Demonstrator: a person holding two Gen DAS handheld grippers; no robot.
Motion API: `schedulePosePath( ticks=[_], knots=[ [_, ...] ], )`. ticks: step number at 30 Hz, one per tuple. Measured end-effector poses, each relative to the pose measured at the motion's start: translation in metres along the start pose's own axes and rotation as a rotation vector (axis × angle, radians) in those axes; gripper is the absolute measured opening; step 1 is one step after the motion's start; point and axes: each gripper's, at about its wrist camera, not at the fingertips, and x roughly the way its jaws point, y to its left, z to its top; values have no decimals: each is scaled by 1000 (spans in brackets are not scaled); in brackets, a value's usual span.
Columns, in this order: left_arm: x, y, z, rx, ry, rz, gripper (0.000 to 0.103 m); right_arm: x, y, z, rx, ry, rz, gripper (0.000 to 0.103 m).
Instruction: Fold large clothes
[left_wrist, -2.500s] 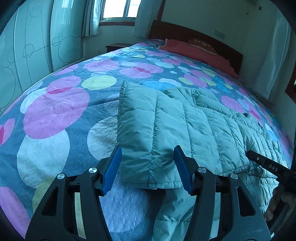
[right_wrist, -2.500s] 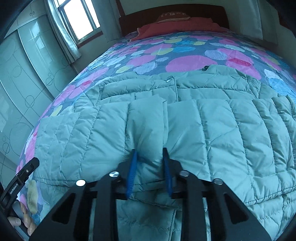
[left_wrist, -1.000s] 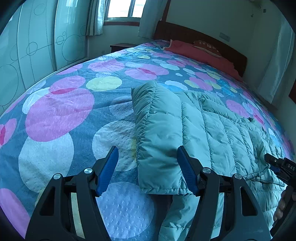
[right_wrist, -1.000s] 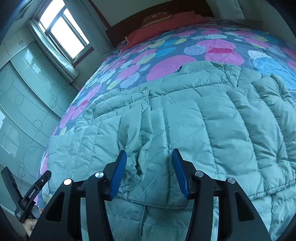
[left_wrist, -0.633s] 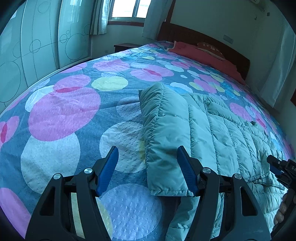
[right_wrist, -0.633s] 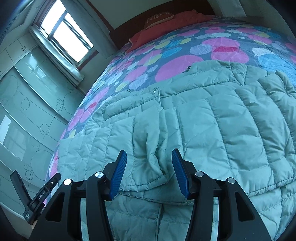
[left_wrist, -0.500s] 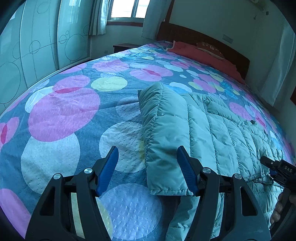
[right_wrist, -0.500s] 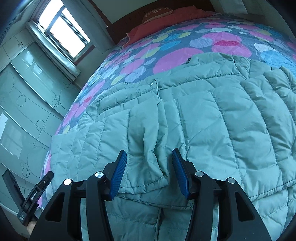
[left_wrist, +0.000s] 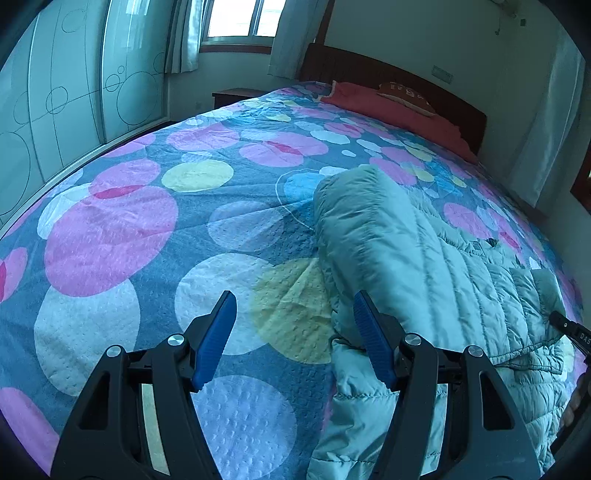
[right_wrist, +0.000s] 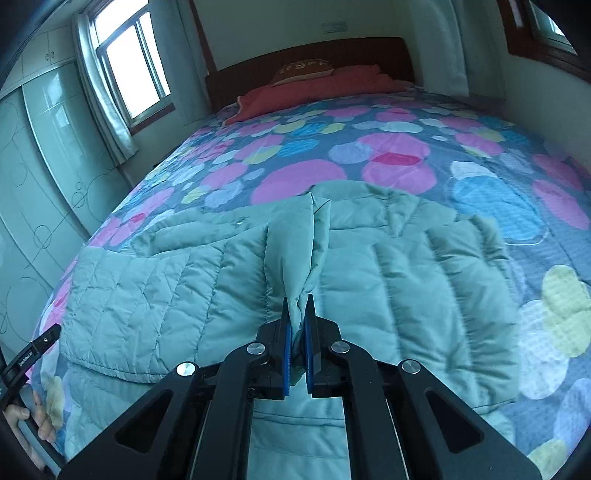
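Two grippers work the pale green quilted puffer jacket (right_wrist: 388, 295) lying on the circle-patterned bedspread (left_wrist: 110, 229). The right gripper (right_wrist: 297, 332) has just clamped a thin pinched ridge, which could slip free when lifted. The left gripper (left_wrist: 291, 336) stands open and empty beside the jacket's folded edge.

the pale green quilted puffer jacket (right_wrist: 388, 280) lies spread on the bed's circle-patterned bedspread (left_wrist: 155, 229), near its foot edge; a red pillow (right_wrist: 325, 86) lies at the headboard.
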Motion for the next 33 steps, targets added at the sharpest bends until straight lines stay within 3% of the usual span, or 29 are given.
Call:
schedulePosePath(
  ticks=[8, 10, 12, 14, 16, 19, 24, 27, 29, 33],
  knots=[
    [18, -40, 2, 91, 37, -33, 65, 13, -76, -3, 106, 75, -70, 8],
    [23, -48, 4, 109, 47, -35, 66, 17, -78, -3, 120, 96, -64, 16],
    [27, -55, 7, 117, 51, -40, 66, 14, -79, -2, 135, 99, -67, 33],
    [31, -62, 12, 122, 50, -48, 66, 2, -76, 2, 140, 53, -107, 42],
    [35, -71, 18, 142, 42, -49, 65, -11, -70, 8, 127, -16, -163, 42],
    [45, -84, 27, 171, 27, -35, 66, -13, -56, 22, 106, -59, -124, 42],
    [77, -90, 38, 172, 71, 4, 66, 30, -29, 40, 45, 10, -27, 42],
    [100, -85, 37, 158, 120, 54, 66, 61, -29, 42, 35, 63, -76, 42],
    [113, -80, 33, 153, 163, 49, 72, 87, -38, 37, 50, 138, -86, 42],
    [105, -75, 32, 127, 146, 47, 72, 77, -34, 37, 35, 127, -93, 42]
  ],
)
